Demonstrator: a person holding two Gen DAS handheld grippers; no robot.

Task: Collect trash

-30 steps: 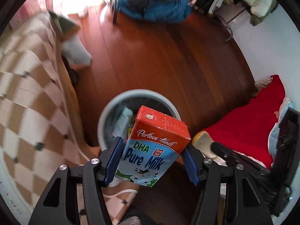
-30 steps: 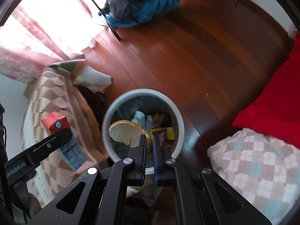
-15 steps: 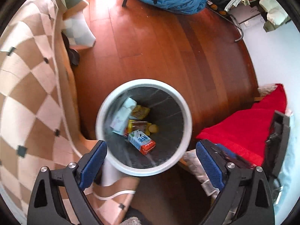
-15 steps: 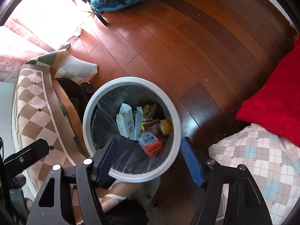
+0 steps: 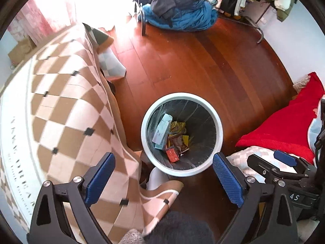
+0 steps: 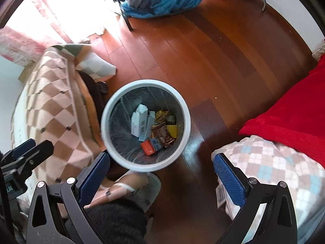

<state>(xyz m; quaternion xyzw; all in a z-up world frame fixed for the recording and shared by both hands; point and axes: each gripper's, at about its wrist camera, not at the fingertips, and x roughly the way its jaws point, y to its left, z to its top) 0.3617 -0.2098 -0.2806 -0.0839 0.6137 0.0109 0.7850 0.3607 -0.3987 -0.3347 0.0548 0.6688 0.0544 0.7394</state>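
A white round trash bin (image 5: 218,126) with a dark liner stands on the wooden floor; it also shows in the right wrist view (image 6: 183,109). Inside lie the red-topped milk carton (image 5: 172,155) (image 6: 151,146), a pale carton (image 5: 162,131) (image 6: 139,123) and brown and yellow wrappers (image 6: 162,135). My left gripper (image 5: 164,180) is open and empty, above the bin's near rim. My right gripper (image 6: 161,180) is open and empty, also above the near rim. The right gripper shows at the right of the left wrist view (image 5: 284,160), and the left gripper at the left of the right wrist view (image 6: 22,152).
A table under a brown checked cloth (image 5: 61,111) stands left of the bin. A red blanket (image 5: 284,126) and a checked cushion (image 6: 274,162) lie to the right. A blue pile of clothes (image 5: 178,16) lies on the far floor. Slippers (image 6: 142,185) are near my feet.
A second ago the left gripper held the milk carton and the right one a round flat piece over the bin. Both opened, the items fell in, and both grippers have drawn back.
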